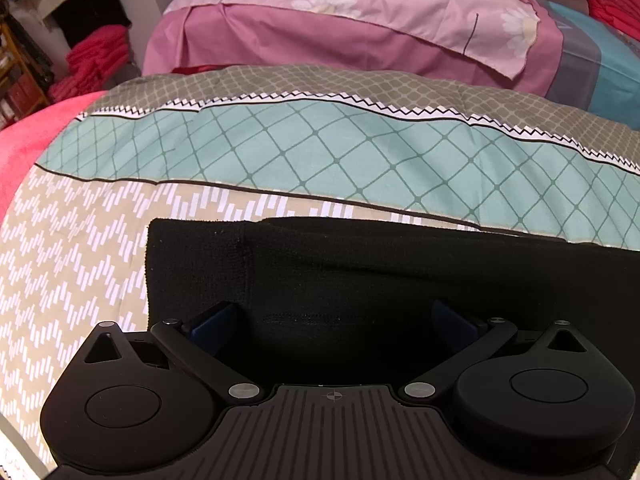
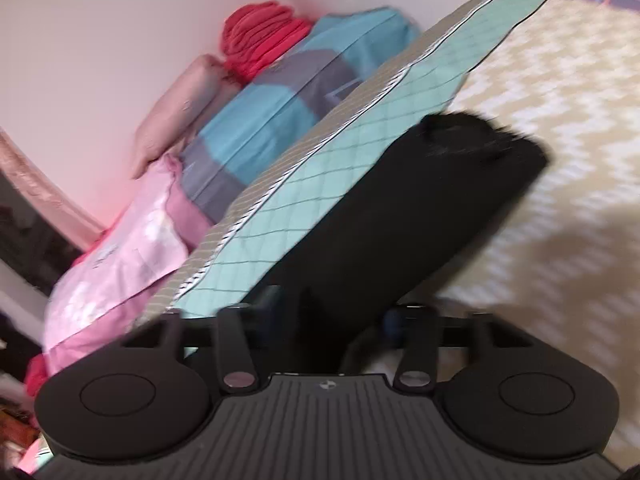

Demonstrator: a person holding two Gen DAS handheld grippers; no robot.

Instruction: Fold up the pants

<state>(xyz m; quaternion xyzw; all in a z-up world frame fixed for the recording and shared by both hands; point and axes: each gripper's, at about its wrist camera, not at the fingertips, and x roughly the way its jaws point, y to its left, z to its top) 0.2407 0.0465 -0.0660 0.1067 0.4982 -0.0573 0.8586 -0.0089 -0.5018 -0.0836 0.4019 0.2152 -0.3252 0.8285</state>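
Your pants (image 1: 360,280) lie folded in a flat black band on the bed (image 1: 80,240), on its tan zigzag cover and against the teal checked stripe behind it. In the left wrist view the fold's left edge is straight and square, with a second layer showing along the far edge.

Your left gripper (image 1: 336,320) hangs over the near edge of the pants with its jaws spread wide, the blue pads (image 1: 212,326) well apart and closed on nothing.

The right wrist view is tilted and blurred. There the pants (image 2: 400,220) run away from your right gripper (image 2: 332,312) as a long dark strip. Its jaws stand closer together at the near end of the cloth, but the blur hides whether they pinch it, so you cannot tell.

Behind the bed's cover sit a pink pillow (image 1: 360,20), a blue one (image 2: 280,112) and a red blanket (image 2: 260,40).
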